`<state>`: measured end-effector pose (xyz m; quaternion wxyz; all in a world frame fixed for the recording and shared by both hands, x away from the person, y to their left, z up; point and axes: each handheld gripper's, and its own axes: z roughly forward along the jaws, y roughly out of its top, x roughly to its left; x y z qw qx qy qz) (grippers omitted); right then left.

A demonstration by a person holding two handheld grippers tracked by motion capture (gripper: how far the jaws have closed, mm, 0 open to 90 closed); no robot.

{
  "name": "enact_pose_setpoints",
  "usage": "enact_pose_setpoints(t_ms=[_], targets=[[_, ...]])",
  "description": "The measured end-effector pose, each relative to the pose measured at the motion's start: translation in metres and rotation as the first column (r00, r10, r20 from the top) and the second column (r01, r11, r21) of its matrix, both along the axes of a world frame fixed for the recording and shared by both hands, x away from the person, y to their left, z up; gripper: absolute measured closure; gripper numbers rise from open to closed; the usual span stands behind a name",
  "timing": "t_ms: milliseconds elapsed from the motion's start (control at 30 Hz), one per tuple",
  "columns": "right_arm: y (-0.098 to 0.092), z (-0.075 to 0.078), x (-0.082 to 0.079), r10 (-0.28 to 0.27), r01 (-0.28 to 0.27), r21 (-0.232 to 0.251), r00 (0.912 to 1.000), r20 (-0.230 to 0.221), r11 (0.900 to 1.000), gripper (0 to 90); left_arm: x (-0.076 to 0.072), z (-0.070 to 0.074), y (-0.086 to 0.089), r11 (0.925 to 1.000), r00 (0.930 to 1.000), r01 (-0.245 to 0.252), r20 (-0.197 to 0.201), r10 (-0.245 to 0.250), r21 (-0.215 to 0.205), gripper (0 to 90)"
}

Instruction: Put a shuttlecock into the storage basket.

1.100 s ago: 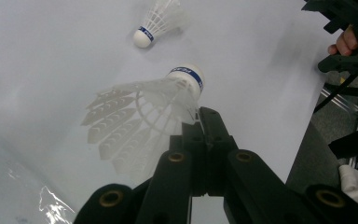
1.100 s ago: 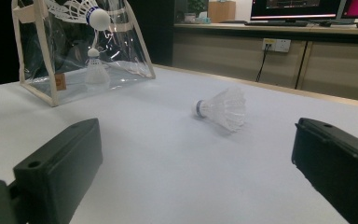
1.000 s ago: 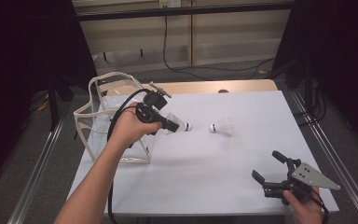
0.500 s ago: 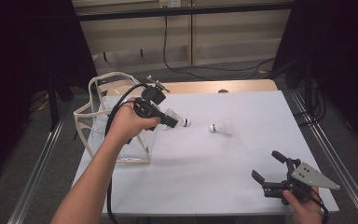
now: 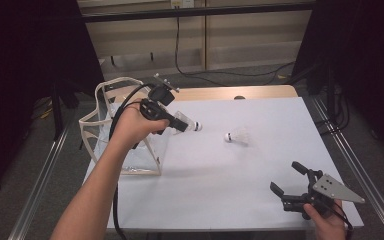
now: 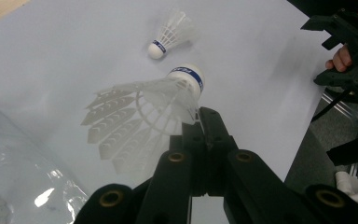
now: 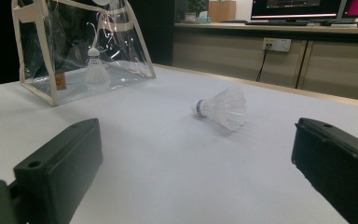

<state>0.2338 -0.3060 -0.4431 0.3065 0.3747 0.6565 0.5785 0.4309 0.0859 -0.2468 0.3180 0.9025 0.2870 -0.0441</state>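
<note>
Since the earlier frames the left gripper (image 5: 184,125), its jaws closed on a shuttlecock (image 6: 168,95), had drifted toward the clear bag (image 5: 111,145), while the right gripper (image 5: 291,184) (jaws wide open, holding nothing) waited far from the bag, so bagging seemed next.

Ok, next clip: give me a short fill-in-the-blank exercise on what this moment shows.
1. The left hand-held gripper is shut on the skirt of a ____.
2. A second shuttlecock lies on the white ____.
3. The clear bag stands on the table's ____ side in the high view.
4. The jaws of the right hand-held gripper stand ____, with nothing between them.

Missing words: shuttlecock; table; left; open
</note>
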Motion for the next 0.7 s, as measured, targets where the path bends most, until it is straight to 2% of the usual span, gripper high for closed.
enact_pose_setpoints(t_ms=[367,400,467,600,633,700], targets=[[0.000,0.000,0.000,0.000,0.000,-0.001,1.0000,-0.001,1.000,1.4,0.003,0.009,0.002,1.0000,1.0000,0.001,-0.001,-0.001,0.000,90.0],[0.000,0.000,0.000,0.000,0.000,-0.002,1.0000,0.000,1.000,1.4,0.002,0.009,0.001,0.9998,0.9999,-0.015,-0.005,0.015,-0.009,90.0],[0.000,0.000,0.000,0.000,0.000,0.000,1.0000,-0.001,1.000,1.4,0.004,0.010,0.001,1.0000,1.0000,0.001,0.000,-0.001,0.007,90.0],[0.000,0.000,0.000,0.000,0.000,-0.001,1.0000,0.000,1.000,1.4,0.005,0.013,0.002,0.9999,1.0000,0.000,-0.006,0.000,0.012,90.0],[0.000,0.000,0.000,0.000,0.000,0.000,1.0000,0.000,1.000,1.4,0.004,0.013,0.001,0.9998,0.9998,-0.020,-0.008,0.020,-0.001,90.0],[0.000,0.000,0.000,-0.001,0.001,0.000,1.0000,-0.001,1.000,1.4,0.005,0.014,0.001,0.9999,0.9998,-0.017,-0.009,0.017,0.002,90.0]])
